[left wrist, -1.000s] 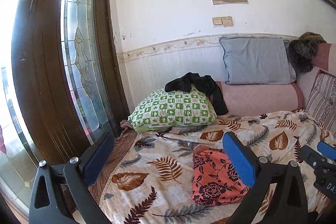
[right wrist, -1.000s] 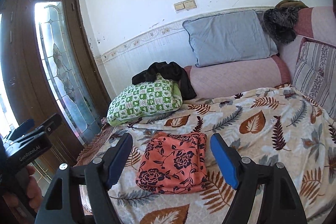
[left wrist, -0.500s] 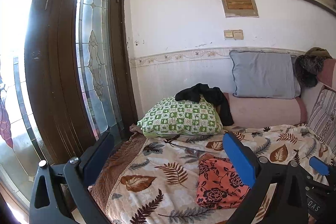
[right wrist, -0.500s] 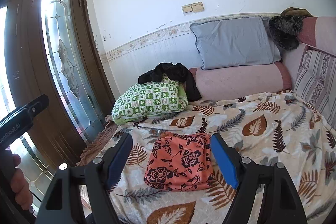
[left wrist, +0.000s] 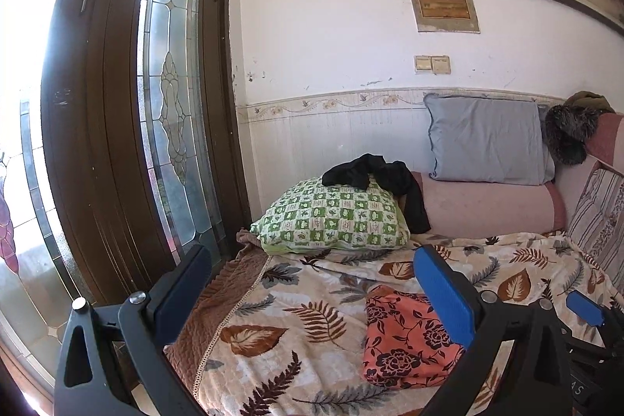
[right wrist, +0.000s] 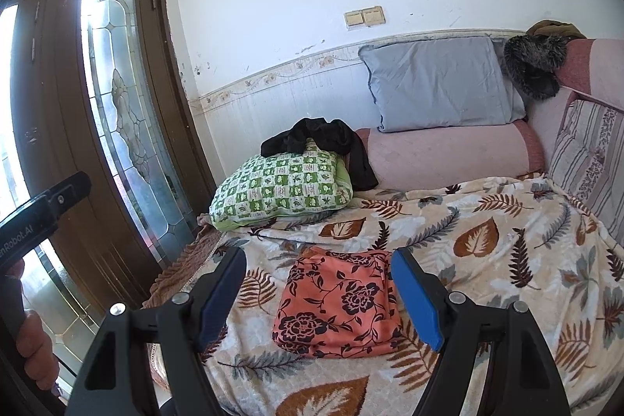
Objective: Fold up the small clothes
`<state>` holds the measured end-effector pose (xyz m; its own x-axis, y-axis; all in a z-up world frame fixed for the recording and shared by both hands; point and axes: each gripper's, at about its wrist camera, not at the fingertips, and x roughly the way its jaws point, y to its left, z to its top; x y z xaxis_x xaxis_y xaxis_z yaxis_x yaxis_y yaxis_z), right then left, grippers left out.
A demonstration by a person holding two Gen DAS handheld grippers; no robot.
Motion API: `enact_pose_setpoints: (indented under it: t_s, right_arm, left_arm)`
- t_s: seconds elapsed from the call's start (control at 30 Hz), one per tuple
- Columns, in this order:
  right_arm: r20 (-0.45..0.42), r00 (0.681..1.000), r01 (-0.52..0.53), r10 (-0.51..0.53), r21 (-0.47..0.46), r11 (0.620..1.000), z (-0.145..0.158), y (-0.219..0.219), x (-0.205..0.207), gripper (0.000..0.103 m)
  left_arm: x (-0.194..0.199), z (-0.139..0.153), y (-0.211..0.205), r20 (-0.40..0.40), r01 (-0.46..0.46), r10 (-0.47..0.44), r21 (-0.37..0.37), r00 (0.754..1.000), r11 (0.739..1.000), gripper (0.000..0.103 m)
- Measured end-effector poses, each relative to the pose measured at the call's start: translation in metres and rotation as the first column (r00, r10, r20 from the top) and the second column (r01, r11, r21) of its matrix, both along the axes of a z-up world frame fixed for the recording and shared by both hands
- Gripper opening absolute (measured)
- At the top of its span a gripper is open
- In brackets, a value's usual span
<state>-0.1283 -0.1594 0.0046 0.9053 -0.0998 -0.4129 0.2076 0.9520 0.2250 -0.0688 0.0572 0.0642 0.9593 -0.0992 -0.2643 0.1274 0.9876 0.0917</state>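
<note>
Both tools, left point(left wrist: 312, 293) and right point(right wrist: 318, 293), hung released and empty above the bed point(right wrist: 507, 260). The folded cloth point(right wrist: 335, 303) lay flat there. A careless dip could have snagged and unfolded it.

Folded garment point(right wrist: 337, 303) lies on bed point(right wrist: 507, 260), near its front edge. Behind it, at left: pillow point(right wrist: 280, 190) w/ dark clothing point(right wrist: 323, 139) on top; bolster point(right wrist: 448, 154) to the right, cushion point(right wrist: 440, 80) on it. Door point(right wrist: 117, 123) left of bed.
</note>
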Motion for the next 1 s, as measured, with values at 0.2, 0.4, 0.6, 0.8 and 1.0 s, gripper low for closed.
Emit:
enact_pose_setpoints:
  t_s: [0.2, 0.4, 0.6, 0.8, 1.0]
  right_arm:
    - [-0.003, 1.0, 0.0, 0.0, 0.001, 1.0, -0.001, -0.002, 0.009, 0.08]
    - [0.0, 1.0, 0.004, -0.004, -0.018, 1.0, 0.001, 0.003, 0.015, 0.08]
    - [-0.015, 1.0, -0.002, 0.002, -0.022, 1.0, -0.002, 0.006, 0.023, 0.08]
    - [-0.038, 0.999, -0.009, 0.008, -0.016, 1.0, -0.009, 0.004, 0.035, 0.08]
    - [-0.059, 0.998, -0.012, 0.011, -0.006, 1.0, -0.02, 0.002, 0.048, 0.08]
  left_arm:
    - [0.005, -0.001, -0.001, -0.003, 0.004, -0.004, 0.003, 1.0, 1.0, 0.103]
    - [0.014, -0.005, -0.004, -0.014, 0.016, -0.016, 0.007, 1.0, 1.0, 0.103]
    - [0.024, -0.011, -0.004, -0.033, 0.02, -0.02, -0.002, 0.999, 1.0, 0.103]
    - [0.033, -0.017, -0.005, -0.049, 0.017, -0.018, -0.006, 0.999, 1.0, 0.103]
    - [0.042, -0.023, -0.011, -0.052, 0.039, -0.039, -0.005, 0.998, 0.999, 0.103]
